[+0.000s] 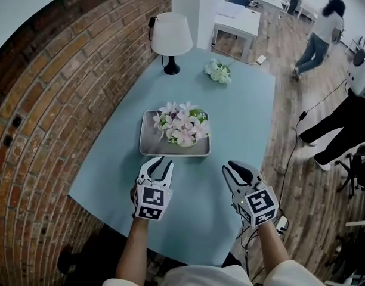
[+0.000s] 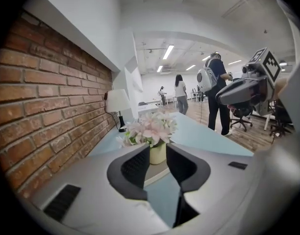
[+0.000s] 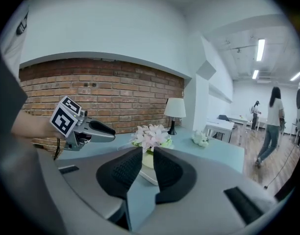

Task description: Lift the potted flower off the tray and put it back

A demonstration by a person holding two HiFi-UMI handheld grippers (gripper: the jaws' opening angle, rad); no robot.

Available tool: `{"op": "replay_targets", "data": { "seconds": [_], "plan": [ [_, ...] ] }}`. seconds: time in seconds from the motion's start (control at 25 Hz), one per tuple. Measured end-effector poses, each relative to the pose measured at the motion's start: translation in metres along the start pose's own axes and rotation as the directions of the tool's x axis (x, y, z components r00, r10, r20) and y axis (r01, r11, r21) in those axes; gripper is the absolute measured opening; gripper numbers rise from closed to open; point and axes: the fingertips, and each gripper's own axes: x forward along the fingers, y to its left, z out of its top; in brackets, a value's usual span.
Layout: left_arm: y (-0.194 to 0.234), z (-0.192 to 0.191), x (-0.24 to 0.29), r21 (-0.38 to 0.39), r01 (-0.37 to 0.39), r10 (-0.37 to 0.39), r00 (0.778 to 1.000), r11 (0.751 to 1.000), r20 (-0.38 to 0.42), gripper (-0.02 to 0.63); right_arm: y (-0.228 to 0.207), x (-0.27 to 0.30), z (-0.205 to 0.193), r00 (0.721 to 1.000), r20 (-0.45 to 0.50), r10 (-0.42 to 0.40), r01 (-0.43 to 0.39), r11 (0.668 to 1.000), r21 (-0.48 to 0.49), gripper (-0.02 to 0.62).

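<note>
The potted flower stands on the tray, its pot roughly at the tray's centre and its blossoms spreading wide over the pot, toward the tray's far and right rims. The left gripper hovers just off the tray's near rim. The right gripper hangs off the tray's near right corner, a little further out. Both sit over the bench, and neither touches tray or plant. Each gripper's fingers are released and only narrowly parted. Its own view shows the pot through the gap, well ahead, with nothing between the pads.

The lift looks not yet begun, and the main risk is that gap. It seems too narrow for the pot, so an advance like this would likely shove the pot across the tray or tip it. Fingers coming in high would crush or snag the overhanging blossoms instead of seating on the pot wall. An uneven squeeze from the two sides could twist the pot. A low approach might catch the tray's raised rim and drag the tray along.
</note>
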Motion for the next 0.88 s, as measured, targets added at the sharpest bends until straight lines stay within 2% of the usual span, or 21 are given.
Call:
{"op": "replay_targets", "data": {
  "seconds": [0.16,0.36,0.52,0.88],
  "plan": [
    [-0.015,-0.022,0.026,-0.068,0.048,-0.05,0.998,0.997,-0.034,0.178,-0.015,0.027,-0.018,0.998,-0.03,0.06,-0.06,0.998,0.021,0.172],
    [-0.014,-0.04,0.049,-0.137,0.024,-0.03,0.999,0.99,-0.042,0.274,-0.03,0.059,-0.035,0.993,-0.045,0.111,-0.109,0.994,0.03,0.211],
    [-0.009,-0.055,0.067,-0.178,0.011,-0.023,0.997,0.984,-0.067,0.296,-0.036,0.086,-0.047,0.987,-0.05,0.154,-0.153,0.988,0.027,0.261],
    [-0.001,-0.074,0.109,-0.196,0.038,-0.054,0.995,0.98,-0.078,0.33,-0.037,0.146,-0.068,0.964,-0.076,0.254,-0.256,0.966,-0.019,0.298]
  ]
}}
